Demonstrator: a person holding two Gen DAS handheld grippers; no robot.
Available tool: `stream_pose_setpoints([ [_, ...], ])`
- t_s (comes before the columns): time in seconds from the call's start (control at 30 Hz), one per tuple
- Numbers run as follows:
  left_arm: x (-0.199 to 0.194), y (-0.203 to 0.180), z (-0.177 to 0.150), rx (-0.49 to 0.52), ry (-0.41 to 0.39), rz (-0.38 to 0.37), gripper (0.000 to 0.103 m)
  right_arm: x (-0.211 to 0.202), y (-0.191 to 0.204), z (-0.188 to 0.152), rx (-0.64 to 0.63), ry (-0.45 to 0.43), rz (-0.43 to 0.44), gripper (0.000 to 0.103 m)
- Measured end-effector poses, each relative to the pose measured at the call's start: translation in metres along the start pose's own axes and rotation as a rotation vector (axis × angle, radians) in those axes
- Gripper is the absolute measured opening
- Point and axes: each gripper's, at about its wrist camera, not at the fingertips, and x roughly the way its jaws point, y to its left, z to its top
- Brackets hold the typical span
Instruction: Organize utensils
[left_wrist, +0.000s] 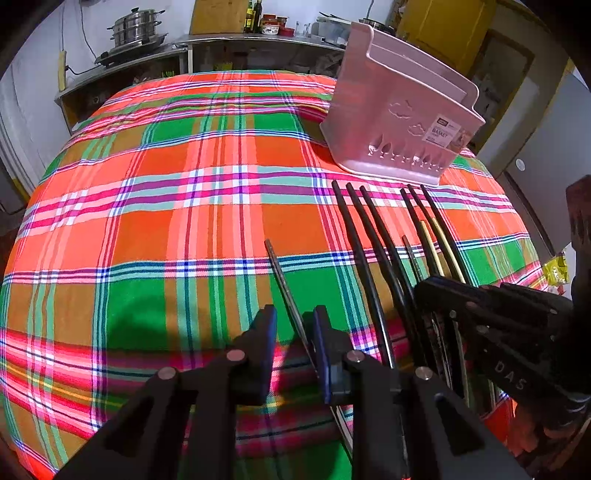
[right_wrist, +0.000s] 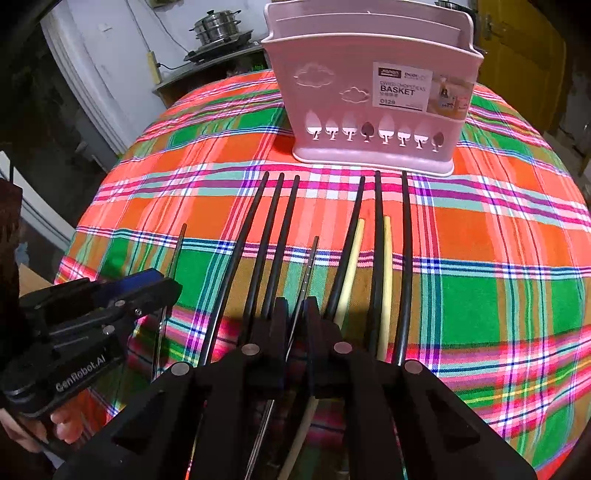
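Observation:
Several black chopsticks (right_wrist: 258, 243) and two cream chopsticks (right_wrist: 386, 266) lie side by side on the plaid tablecloth (right_wrist: 498, 295), pointing at a pink chopstick basket (right_wrist: 369, 96). Two thin metal chopsticks lie among them. My left gripper (left_wrist: 295, 332) has its jaws a little apart around one metal chopstick (left_wrist: 280, 273); it also shows in the right wrist view (right_wrist: 162, 291). My right gripper (right_wrist: 295, 317) has its jaws nearly closed around the other metal chopstick (right_wrist: 308, 269); it also shows in the left wrist view (left_wrist: 436, 291). The basket stands at the table's far right in the left wrist view (left_wrist: 399, 110).
Behind the table runs a steel counter (left_wrist: 258, 40) with a stacked steamer pot (left_wrist: 136, 26), bottles and jars. Yellow doors (left_wrist: 443, 26) stand at the back right. The tablecloth (left_wrist: 147, 221) covers the whole rounded table.

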Motion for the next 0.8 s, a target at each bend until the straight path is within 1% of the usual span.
stream_pose_setpoints([
  [0.07,0.001,0.001,0.002,-0.008,0.005,-0.006,0.022,0.002,0.000,0.003,0.005,-0.002,-0.001,0.009],
  [0.1,0.002,0.001,0.004,-0.011,0.009,-0.007,0.019,0.002,-0.001,0.005,0.010,-0.001,0.003,0.009],
  [0.17,0.003,-0.001,0.005,-0.007,0.014,-0.001,0.018,0.003,-0.002,0.006,0.011,0.000,0.005,0.007],
  [0.23,0.004,-0.003,0.006,-0.003,0.016,0.013,0.010,0.003,-0.001,0.007,0.013,0.000,0.008,0.007],
  [0.27,0.005,-0.004,0.007,-0.002,0.018,0.014,0.010,0.003,-0.001,0.007,0.015,0.001,0.013,0.007],
  [0.4,0.002,-0.006,0.009,-0.012,0.025,-0.012,0.006,-0.009,-0.005,0.004,0.029,-0.027,0.044,0.006],
  [0.57,-0.019,-0.013,0.012,-0.002,-0.016,-0.040,0.006,-0.033,-0.011,0.008,0.040,-0.081,0.082,0.006],
  [0.8,-0.071,-0.029,0.026,0.051,-0.111,-0.064,0.006,-0.078,-0.016,0.014,0.045,-0.173,0.130,0.005],
])
